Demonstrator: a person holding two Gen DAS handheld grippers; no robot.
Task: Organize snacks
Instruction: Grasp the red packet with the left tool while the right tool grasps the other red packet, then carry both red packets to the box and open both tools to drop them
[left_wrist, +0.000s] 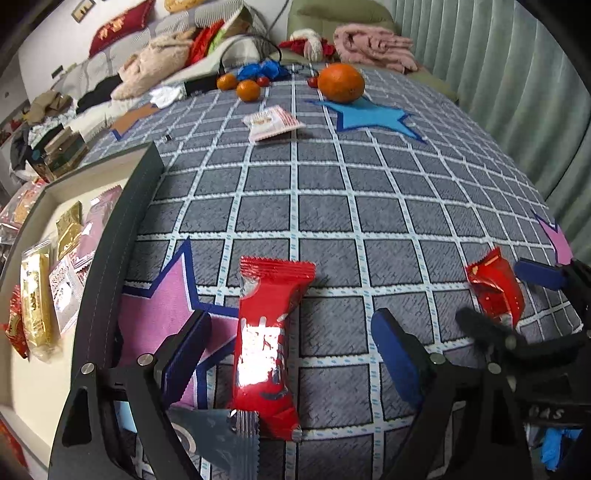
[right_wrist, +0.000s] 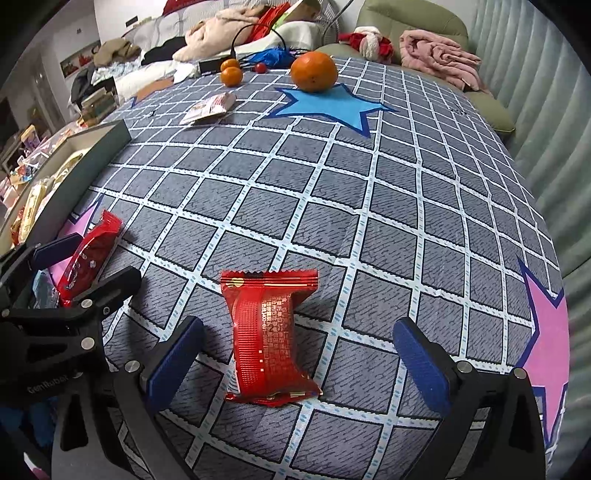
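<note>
1. Straddling a long red snack packet (left_wrist: 267, 347), the left gripper (left_wrist: 291, 347) stood with its blue pads apart, neither pad touching the wrapper.
2. That packet lay flat on the grey checked tablecloth (left_wrist: 369, 206), one end on a pink star patch.
3. The right gripper (right_wrist: 299, 354) hung likewise over a shorter red snack packet (right_wrist: 267, 339); jaws spread, clear of the wrapper on both sides.
4. A dark-walled box (left_wrist: 122, 229) sat just left of the left gripper, holding gold and white snack packets (left_wrist: 37, 302).
5. Far side of the cloth: a pink-and-white sachet (left_wrist: 271, 123), a large orange (left_wrist: 340, 82) on a blue star, two small tangerines (left_wrist: 242, 86) near it.
6. Each gripper showed at the edge of the other's view, side by side.
</note>
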